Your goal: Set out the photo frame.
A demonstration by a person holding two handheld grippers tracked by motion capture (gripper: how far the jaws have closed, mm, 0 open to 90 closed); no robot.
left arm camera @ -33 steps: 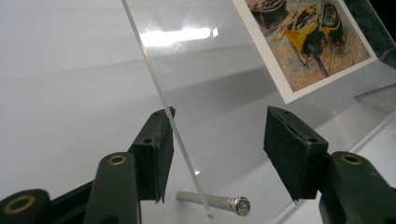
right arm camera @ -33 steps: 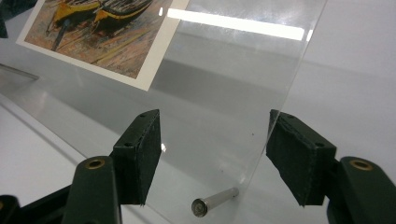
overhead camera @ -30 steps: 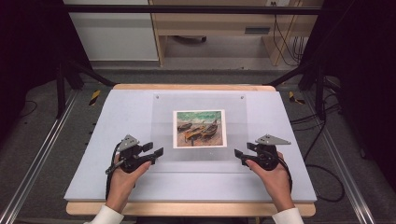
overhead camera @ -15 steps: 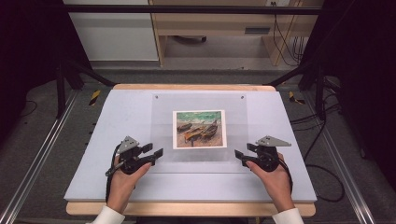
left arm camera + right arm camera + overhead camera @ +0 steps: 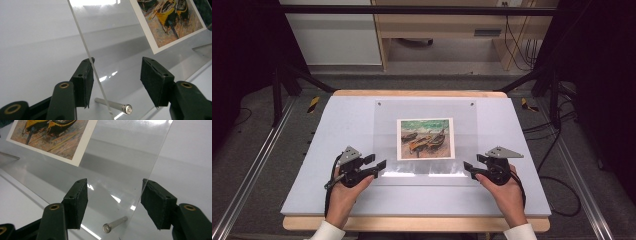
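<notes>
Clear acrylic sheet (image 5: 425,142), hard to make out against the pale grey tabletop (image 5: 337,120), traced mainly by its thin edges and two glare streaks along the near side. Lying flat at mid-tabletop, with a white-bordered print of painted boats (image 5: 425,138) at its centre; whether the print sits under or on the sheet, impossible to tell. Print cut off at the top of both gripper views.

Left gripper (image 5: 381,164) at the sheet's near left corner, released, jaws spread astride the sheet's side edge (image 5: 86,52), one pad just beside it. Right gripper (image 5: 468,167) at the near right corner, likewise spread wide, the edge (image 5: 150,170) running down beside its outer pad. Contact between pads and acrylic not clear.

Small silver pin (image 5: 113,106) under the sheet's left corner; another silver pin (image 5: 115,224) under the right. Two small studs at the far corners.

Bare tabletop open to both sides and toward the person. Black frame legs, rails and cables off the tabletop.
</notes>
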